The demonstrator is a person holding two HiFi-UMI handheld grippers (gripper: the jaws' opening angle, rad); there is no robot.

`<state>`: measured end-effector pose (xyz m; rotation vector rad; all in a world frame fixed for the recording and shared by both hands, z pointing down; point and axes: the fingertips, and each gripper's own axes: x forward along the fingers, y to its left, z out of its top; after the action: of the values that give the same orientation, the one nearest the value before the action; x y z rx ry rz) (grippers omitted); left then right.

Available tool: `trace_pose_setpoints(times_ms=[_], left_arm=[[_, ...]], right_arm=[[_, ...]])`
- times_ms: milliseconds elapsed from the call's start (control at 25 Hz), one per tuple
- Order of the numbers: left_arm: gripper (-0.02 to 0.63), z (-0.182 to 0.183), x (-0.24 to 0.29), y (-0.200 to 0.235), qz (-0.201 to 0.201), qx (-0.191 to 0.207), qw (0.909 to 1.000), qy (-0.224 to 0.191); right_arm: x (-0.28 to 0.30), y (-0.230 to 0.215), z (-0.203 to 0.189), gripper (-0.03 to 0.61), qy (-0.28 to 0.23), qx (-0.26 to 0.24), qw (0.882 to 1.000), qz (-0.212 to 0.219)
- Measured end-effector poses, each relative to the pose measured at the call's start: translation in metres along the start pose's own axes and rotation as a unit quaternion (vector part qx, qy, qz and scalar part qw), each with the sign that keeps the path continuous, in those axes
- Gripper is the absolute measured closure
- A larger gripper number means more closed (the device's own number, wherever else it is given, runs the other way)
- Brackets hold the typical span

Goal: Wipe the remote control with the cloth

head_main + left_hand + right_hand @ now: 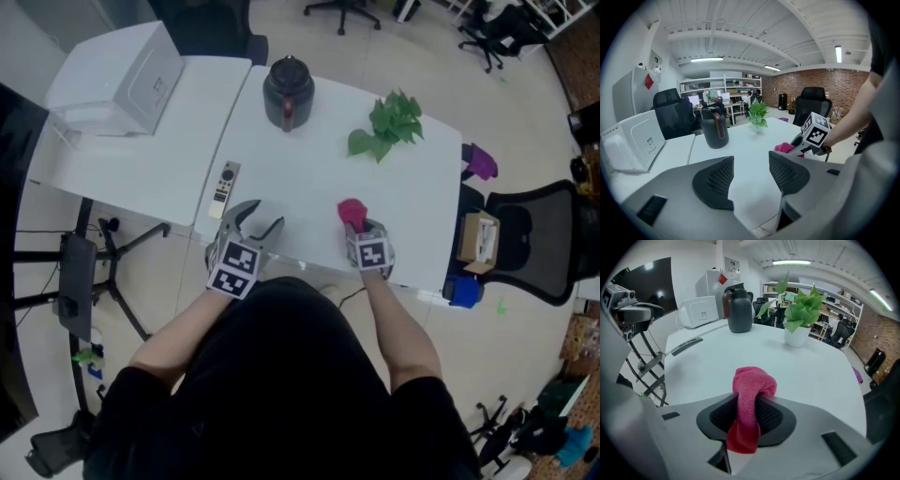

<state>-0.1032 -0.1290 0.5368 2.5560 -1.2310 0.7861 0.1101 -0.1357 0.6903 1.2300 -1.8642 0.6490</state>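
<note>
The white rectangular surface [309, 187] fills the middle of the head view. A white boxy appliance [122, 80] sits at its upper left, a dark lidded jug [287, 92] at top centre, and a green leafy potted plant [392, 122] to the upper right. At the near edge, the left gripper [262, 217] hovers with jaws spread and nothing between them. The right gripper [356, 228], lower centre, pinches the bunched pink cloth [352, 212]. The slim pale remote control [224, 189] lies left of centre, just above the left gripper.
</note>
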Motion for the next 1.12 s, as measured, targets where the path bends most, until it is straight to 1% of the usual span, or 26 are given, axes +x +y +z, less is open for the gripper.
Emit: trace_pose_setpoints(times_ms=[200,280,360,480,560,640,760,880,1000,1120], left_arm=[[0.374,0.000,-0.002,0.002,0.001,-0.003,1.0000,-0.001],[0.374,0.000,-0.002,0.001,0.002,-0.003,1.0000,-0.001],[0.374,0.001,-0.001,0.000,0.001,-0.002,1.0000,-0.003],[0.374,0.005,-0.003,-0.001,-0.001,-0.002,1.0000,-0.009],[0.374,0.011,-0.003,-0.003,-0.004,-0.002,0.9999,-0.016],[0.374,0.018,-0.004,-0.005,-0.009,-0.004,0.9996,-0.025],[0.374,0.033,-0.008,-0.009,-0.018,-0.003,0.9989,-0.042],[0.374,0.053,-0.013,-0.017,-0.034,0.003,0.9973,-0.064],[0.374,0.078,-0.018,-0.027,-0.052,0.012,0.9944,-0.092],[0.382,0.107,-0.029,-0.035,-0.061,0.028,0.9898,-0.126]], right_arm=[[0.004,0.003,-0.003,0.454,0.008,0.003,1.000,0.001],[0.003,0.001,-0.003,0.441,0.009,0.004,1.000,-0.001],[0.000,-0.001,-0.003,0.420,0.007,0.004,1.000,-0.005],[-0.012,-0.005,-0.001,0.407,-0.007,0.009,1.000,-0.009],[-0.029,-0.008,0.008,0.408,-0.037,0.015,0.999,-0.012],[-0.055,-0.009,0.027,0.408,-0.086,0.025,0.996,-0.013],[-0.102,-0.001,0.056,0.408,-0.151,0.037,0.988,-0.004],[-0.147,0.016,0.086,0.409,-0.212,0.037,0.977,0.013],[-0.183,0.029,0.109,0.447,-0.257,0.030,0.966,0.020],[-0.207,0.038,0.124,0.480,-0.287,0.021,0.957,0.023]])
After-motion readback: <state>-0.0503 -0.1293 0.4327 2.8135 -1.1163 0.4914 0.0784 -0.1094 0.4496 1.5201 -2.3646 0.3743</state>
